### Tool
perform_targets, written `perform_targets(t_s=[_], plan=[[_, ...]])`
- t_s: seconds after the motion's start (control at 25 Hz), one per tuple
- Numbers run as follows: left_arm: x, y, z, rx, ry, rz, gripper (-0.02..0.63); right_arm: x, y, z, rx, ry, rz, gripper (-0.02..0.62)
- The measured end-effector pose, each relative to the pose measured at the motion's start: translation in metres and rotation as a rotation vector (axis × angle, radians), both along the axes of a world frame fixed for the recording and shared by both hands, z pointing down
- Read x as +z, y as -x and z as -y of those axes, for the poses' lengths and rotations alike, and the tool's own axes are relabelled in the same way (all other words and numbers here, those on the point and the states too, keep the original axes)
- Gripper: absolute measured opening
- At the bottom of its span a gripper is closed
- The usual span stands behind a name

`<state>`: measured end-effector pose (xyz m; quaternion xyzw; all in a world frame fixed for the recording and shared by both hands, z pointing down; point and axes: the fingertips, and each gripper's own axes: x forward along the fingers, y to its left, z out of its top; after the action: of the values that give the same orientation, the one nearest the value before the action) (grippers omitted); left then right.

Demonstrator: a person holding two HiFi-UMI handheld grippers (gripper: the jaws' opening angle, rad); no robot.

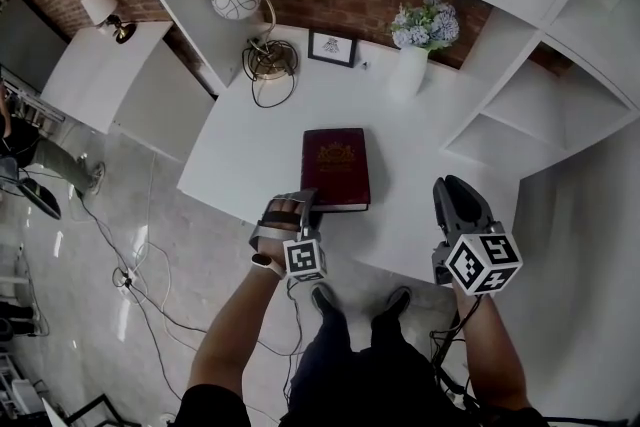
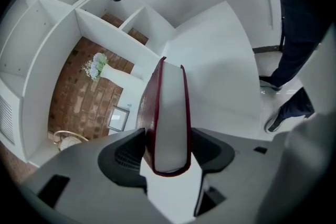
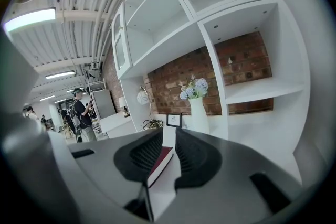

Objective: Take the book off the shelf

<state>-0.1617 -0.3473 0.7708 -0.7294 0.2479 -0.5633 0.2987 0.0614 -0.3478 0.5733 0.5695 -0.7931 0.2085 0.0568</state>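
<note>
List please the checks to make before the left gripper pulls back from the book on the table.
1. Book lies flat on the table: ok.
2. Book inside the table's near edge: ok.
3. Left gripper released: ok, it seems. The book's near end is between the jaws, and the pads look just clear of the covers.
4. Right gripper empty, jaws slightly apart, off to the side of the book: ok.
5. Vase and picture frame stand apart from the book, at the back: ok.

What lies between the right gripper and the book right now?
Nothing: in the head view, only bare white tabletop separates the right gripper from the book.
</note>
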Motion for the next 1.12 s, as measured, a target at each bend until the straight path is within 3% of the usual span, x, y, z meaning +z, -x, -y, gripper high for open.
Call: perform_targets(t_s=[0.32, 0.52, 0.68, 0.96, 1.12], plan=[[0.034, 0.001, -0.017, -0.026, 0.167, 0.014, 0.288, 0.017, 0.006, 0.001, -0.015, 0.026, 0.003, 0.072], [0.036, 0.005, -0.03, -0.068, 0.254, -0.033, 0.288, 0.016, 0.01, 0.003, -0.027, 0.023, -0.005, 0.072], [0.0, -0.001, -0.032, -0.146, 0.288, -0.196, 0.288, 0.007, 0.012, 0.008, -0.037, 0.002, -0.011, 0.072], [-0.106, -0.01, -0.013, -0.288, 0.274, -0.585, 0.284, -0.029, 0.024, 0.015, -0.064, -0.064, -0.013, 0.072], [-0.173, -0.013, 0.002, -0.362, 0.227, -0.811, 0.203, -0.056, 0.029, 0.013, -0.073, -0.116, -0.028, 0.072]])
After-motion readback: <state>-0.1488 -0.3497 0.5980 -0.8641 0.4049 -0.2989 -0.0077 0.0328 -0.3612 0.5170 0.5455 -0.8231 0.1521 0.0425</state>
